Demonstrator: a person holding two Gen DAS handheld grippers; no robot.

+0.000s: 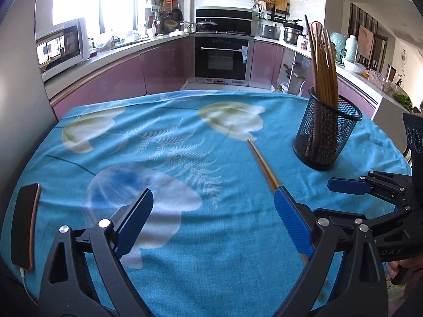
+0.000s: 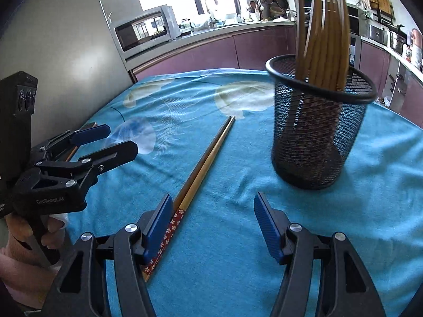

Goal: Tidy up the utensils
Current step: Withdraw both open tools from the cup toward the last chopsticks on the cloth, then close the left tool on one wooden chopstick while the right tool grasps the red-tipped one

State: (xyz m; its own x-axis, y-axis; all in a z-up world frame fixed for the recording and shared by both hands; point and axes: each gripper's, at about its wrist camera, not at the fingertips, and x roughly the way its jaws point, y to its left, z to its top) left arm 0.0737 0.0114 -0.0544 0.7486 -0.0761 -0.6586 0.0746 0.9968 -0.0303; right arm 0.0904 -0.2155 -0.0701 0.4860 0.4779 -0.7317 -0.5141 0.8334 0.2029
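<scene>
At the far left a phone (image 1: 25, 224) lies at the edge of the blue cloth (image 1: 164, 158), well apart from the work. The left gripper (image 1: 211, 211) hangs released, its jaws spread wide over bare cloth with nothing between them. Next comes the pair of chopsticks (image 2: 208, 155), flat on the cloth side by side and touching, the patterned handle ends toward the grippers and the tips pointing away. The right gripper (image 2: 211, 227) is released too; its left pad sits just beside the handle end, perhaps brushing it, though the view is too close there to be sure. Farthest right stands the mesh cup (image 2: 317, 137), upright and already holding several chopsticks. The pair looks light, stiff and smooth, likely to roll or scissor apart, so I judge the best hold is across both sticks near the patterned end, pinched squarely.
</scene>
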